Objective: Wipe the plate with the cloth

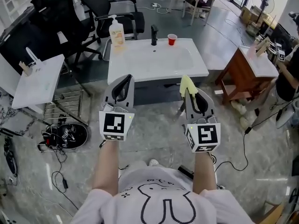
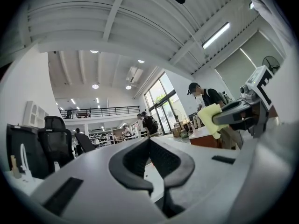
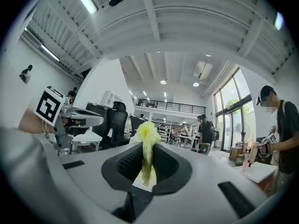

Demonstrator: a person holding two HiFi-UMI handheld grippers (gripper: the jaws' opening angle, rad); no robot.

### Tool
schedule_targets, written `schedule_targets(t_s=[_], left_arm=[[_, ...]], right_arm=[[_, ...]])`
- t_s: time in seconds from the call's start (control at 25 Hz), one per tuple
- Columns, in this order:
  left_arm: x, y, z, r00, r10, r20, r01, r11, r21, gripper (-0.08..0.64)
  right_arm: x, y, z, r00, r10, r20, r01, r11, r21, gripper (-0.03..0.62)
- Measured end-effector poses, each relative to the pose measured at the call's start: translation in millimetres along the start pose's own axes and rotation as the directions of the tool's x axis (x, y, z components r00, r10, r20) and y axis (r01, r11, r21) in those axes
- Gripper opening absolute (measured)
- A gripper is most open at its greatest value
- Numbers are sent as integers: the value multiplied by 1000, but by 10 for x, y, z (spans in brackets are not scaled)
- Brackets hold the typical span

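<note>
Here, the left tongs (image 1: 125,80) hover closed with nothing between them, near the front edge of the white table (image 1: 140,71). The table carries a soap bottle (image 1: 117,31), a black faucet (image 1: 153,35) and a red cup (image 1: 172,39). Further right, the right tongs (image 1: 190,92) pinch the yellow cloth (image 1: 185,83), which sticks out past their tips.

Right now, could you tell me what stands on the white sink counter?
A soap bottle, a black tap and a red cup stand at its back edge. The left gripper covers a bit of its front edge.
</note>
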State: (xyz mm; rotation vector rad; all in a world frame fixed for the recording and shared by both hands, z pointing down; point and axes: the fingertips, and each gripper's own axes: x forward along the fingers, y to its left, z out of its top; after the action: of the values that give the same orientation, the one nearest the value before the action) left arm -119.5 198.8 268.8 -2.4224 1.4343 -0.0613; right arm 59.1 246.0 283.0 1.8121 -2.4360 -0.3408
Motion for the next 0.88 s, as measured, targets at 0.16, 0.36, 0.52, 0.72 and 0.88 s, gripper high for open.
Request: schedule_targets(t_s=[0.16, 0.36, 0.52, 0.72, 0.88], left_arm=[[131, 100, -37, 1000, 15, 4, -15, 1000, -1, 9], [270, 134, -165, 1000, 17, 0, -17, 1000, -3, 9], [471, 195, -234, 1000, 18, -1, -18, 1000, -25, 11], [823, 248, -356, 1000, -3, -28, 2, 999, -49, 241], [1101, 284, -443, 999, -31, -15, 30, 997, -74, 275]], right_arm=[[118, -60, -34, 1000, 2, 6, -2, 1000, 4, 54], [230, -134, -170, 1000, -1, -3, 1, 1000, 17, 54], [362, -250, -212, 1000, -12, -4, 12, 1000, 14, 54], [611, -450, -274, 999, -30, -9, 30, 999, 17, 54], [855, -574, -347, 999, -39, -16, 39, 999, 14, 54]])
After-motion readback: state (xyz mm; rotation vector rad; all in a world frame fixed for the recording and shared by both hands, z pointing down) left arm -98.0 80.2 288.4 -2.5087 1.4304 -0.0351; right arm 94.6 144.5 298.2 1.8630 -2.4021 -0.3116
